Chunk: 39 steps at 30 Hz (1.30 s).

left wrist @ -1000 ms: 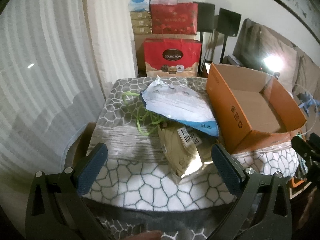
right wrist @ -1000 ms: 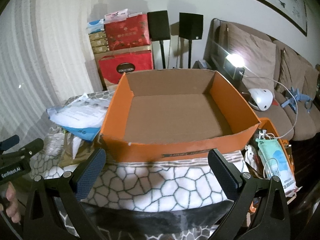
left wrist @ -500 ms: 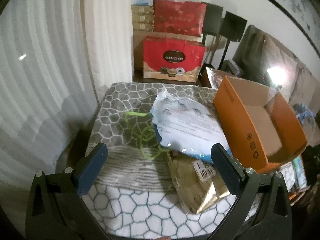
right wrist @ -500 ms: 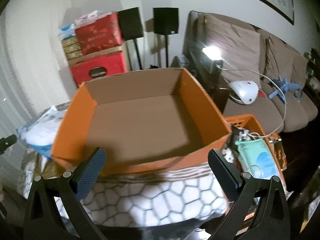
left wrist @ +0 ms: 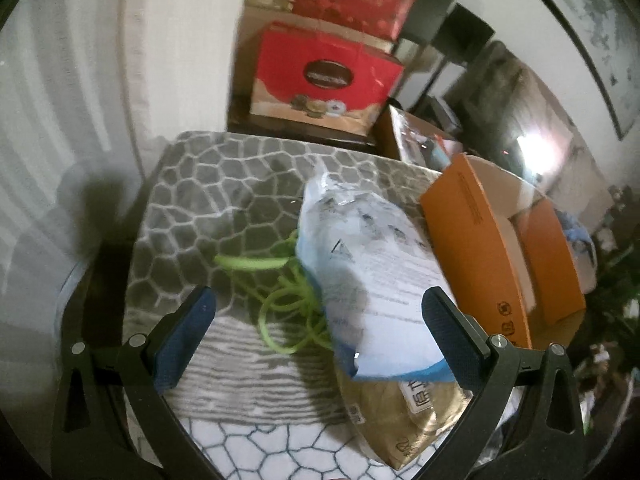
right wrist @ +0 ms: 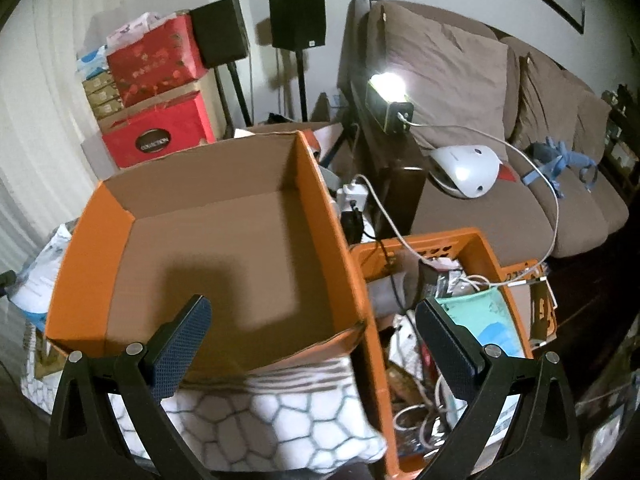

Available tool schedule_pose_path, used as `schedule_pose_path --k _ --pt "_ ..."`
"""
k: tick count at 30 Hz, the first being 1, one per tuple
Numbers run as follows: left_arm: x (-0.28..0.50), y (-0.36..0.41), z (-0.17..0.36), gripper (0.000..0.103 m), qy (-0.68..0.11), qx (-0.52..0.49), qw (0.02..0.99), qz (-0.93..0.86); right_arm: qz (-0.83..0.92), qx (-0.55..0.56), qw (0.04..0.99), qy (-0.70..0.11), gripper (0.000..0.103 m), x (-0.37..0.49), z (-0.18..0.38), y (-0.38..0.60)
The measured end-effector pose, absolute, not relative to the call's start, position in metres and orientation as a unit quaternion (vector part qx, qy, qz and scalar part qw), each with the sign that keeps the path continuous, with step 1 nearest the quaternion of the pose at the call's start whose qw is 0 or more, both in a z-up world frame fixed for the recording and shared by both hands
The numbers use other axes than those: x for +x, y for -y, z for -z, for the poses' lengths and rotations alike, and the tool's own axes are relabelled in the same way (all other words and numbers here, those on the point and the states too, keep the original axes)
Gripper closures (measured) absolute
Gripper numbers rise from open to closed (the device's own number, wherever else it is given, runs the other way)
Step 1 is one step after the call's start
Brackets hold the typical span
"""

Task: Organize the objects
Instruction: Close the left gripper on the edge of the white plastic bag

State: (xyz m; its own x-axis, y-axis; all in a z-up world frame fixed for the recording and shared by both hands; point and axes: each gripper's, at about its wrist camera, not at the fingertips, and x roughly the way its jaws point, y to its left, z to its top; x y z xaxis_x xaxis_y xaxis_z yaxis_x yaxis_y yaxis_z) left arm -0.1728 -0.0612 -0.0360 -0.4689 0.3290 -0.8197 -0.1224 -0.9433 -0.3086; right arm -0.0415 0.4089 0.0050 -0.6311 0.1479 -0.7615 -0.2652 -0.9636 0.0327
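Left wrist view first: the left gripper [left wrist: 318, 322] has its two blue-padded fingers spread wide and holds nothing, poised above the near edge of the grey-and-white honeycomb-patterned blanket [left wrist: 224, 200] that covers the table. Between and just beyond the fingers lies a tangle of thin bright-green cord [left wrist: 280, 304]. Partly over that cord rests a flat white-and-blue printed plastic pouch [left wrist: 372, 276], its long axis running from the far middle toward the gripper's right finger; its near end overlaps a crinkled gold foil bag with a white label [left wrist: 404, 412]. Just right of the pouch stands the open orange cardboard box [left wrist: 476, 240], empty as far as its interior shows.

From the right wrist, the right gripper [right wrist: 312, 342] is likewise spread and empty, hovering at the near rim of the same box [right wrist: 224, 240], with a cluttered orange plastic crate [right wrist: 480, 248] directly to the box's right.

My judgement is that the loose things belong in the box. All three lie ahead of the left gripper and to the left of the box, so the left hand is much the nearer. The pouch sits uppermost, so it would likely go first, gripped across its short width and carried rightward over the box wall.
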Motion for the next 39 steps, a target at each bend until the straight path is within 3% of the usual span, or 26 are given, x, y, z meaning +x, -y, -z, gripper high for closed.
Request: schedule_pose_path --k 5,10,14,16,24,27,29,32,39 --pt "-0.195 0.058 0.037 0.0 0.091 -0.521 0.157 -0.834 -0.89 -0.438 0.097 -0.081 0.011 -0.056 -0.001 -0.435" --pt "-0.206 0.055 0.044 0.002 0.091 -0.548 0.174 -0.814 -0.87 -0.478 0.078 -0.092 0.028 -0.071 0.008 -0.458" --pt "-0.212 0.051 0.052 0.008 0.097 -0.564 0.186 -0.798 -0.858 -0.503 0.071 -0.083 0.041 -0.081 0.013 -0.465" --pt "-0.213 0.05 0.055 0.011 0.103 -0.572 0.19 -0.791 -0.851 -0.515 0.062 -0.087 0.057 -0.087 0.017 -0.467" --pt "-0.214 0.043 0.059 0.03 0.105 -0.588 0.206 -0.775 -0.841 -0.533 0.029 -0.084 0.088 -0.096 0.023 -0.46" --pt "-0.213 0.04 0.058 0.041 0.099 -0.59 0.213 -0.772 -0.841 -0.534 0.026 -0.077 0.09 -0.096 0.024 -0.453" --pt "-0.212 0.039 0.056 0.057 0.097 -0.592 0.217 -0.77 -0.84 -0.537 0.023 -0.075 0.091 -0.096 0.025 -0.451" --pt "-0.209 0.039 0.054 0.07 0.099 -0.594 0.221 -0.767 -0.84 -0.537 0.024 -0.075 0.091 -0.096 0.026 -0.451" --pt "-0.203 0.04 0.041 0.089 0.127 -0.582 0.236 -0.768 -0.84 -0.537 0.027 -0.077 0.091 -0.094 0.026 -0.448"
